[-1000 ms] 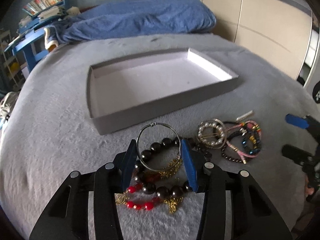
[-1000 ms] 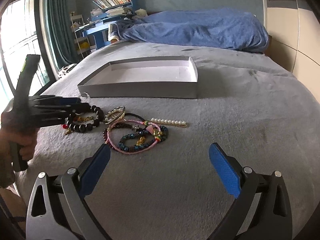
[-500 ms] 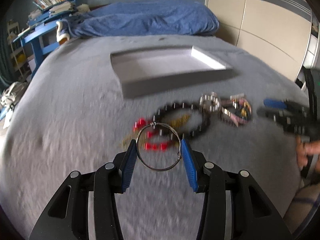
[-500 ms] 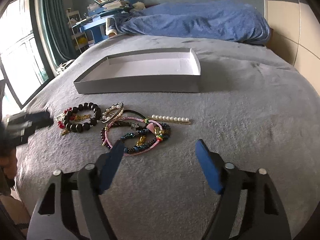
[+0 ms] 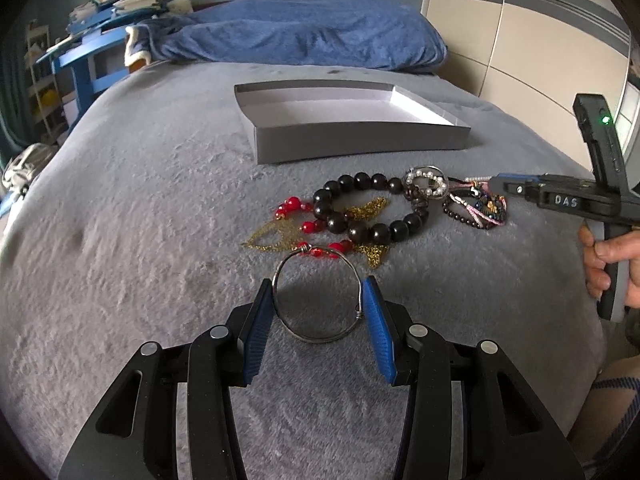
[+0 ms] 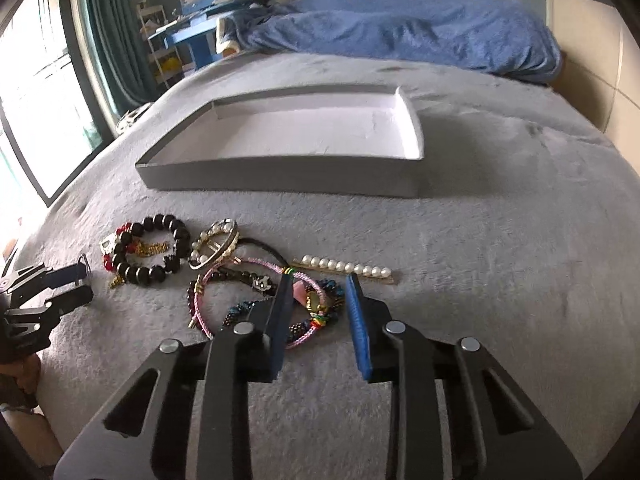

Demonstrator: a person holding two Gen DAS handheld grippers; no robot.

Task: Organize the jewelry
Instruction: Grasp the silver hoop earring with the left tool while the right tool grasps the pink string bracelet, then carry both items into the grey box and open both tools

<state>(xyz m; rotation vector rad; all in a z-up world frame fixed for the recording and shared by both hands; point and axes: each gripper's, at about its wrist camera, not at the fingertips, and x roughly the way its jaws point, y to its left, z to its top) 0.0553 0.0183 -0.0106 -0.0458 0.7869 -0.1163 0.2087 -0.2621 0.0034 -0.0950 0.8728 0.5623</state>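
My left gripper (image 5: 318, 292) is shut on a silver wire bangle (image 5: 296, 324) and holds it above the grey blanket, short of the jewelry pile. The pile holds a black bead bracelet (image 5: 370, 234), red beads (image 5: 292, 205), gold chains (image 5: 272, 238), a pearl ring bracelet (image 5: 425, 181) and pink and dark cords (image 5: 478, 208). My right gripper (image 6: 318, 282) is partly open, low over the pink cord bracelets (image 6: 240, 270), with nothing between its pads. A pearl hair clip (image 6: 346, 267) lies just beyond it. The empty grey box (image 6: 280, 176) stands behind the pile.
A rumpled blue duvet (image 5: 296, 36) lies at the far end of the bed. A blue desk with books (image 5: 92, 40) stands at the back left, a wardrobe (image 5: 540, 40) on the right, a window with curtains (image 6: 48, 80) on the left.
My left gripper has lifted the silver bangle off the pile and drawn back toward me. My right gripper has moved in over the cord bracelets and narrowed its opening.
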